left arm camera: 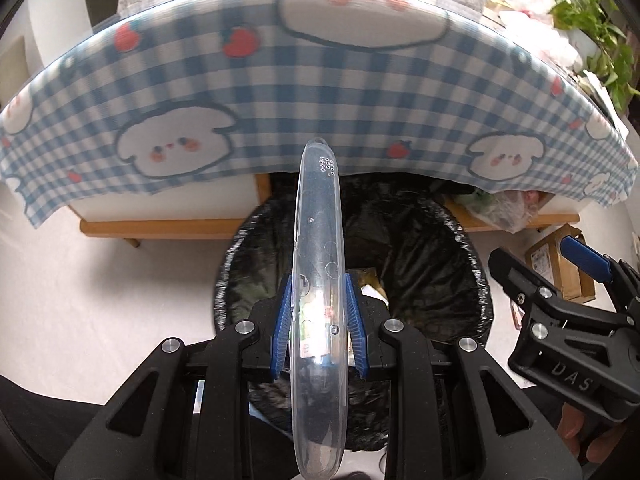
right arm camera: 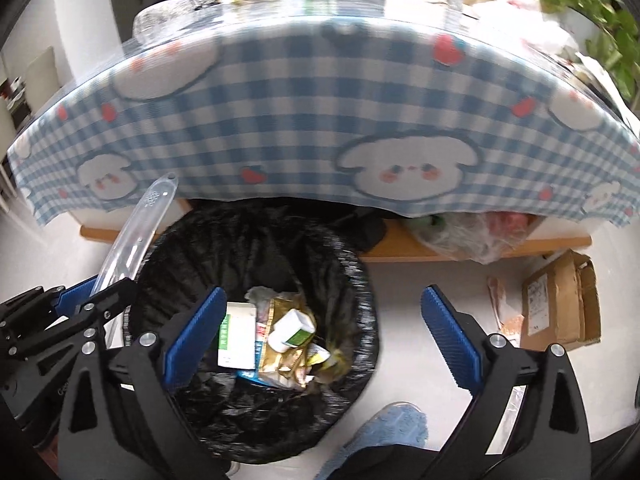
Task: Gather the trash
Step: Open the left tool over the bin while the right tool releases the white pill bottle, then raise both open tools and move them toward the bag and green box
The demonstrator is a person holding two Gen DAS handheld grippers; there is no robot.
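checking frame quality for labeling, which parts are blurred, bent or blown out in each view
Left wrist: tablecloth bowed by fisheye and smeared; clear container sharp; window corner blown out. Right wrist: tablecloth and bin rim motion-blurred; trash readable.

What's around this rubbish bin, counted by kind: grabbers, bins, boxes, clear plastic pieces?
Black grippers with blue pads: 2 (left gripper, right gripper)
Round bin with black liner: 1
Brown cardboard box: 1
Long clear plastic piece: 1
Total: 5

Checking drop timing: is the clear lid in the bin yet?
Out. The left gripper is clamped on the clear lid, above the trash bin.
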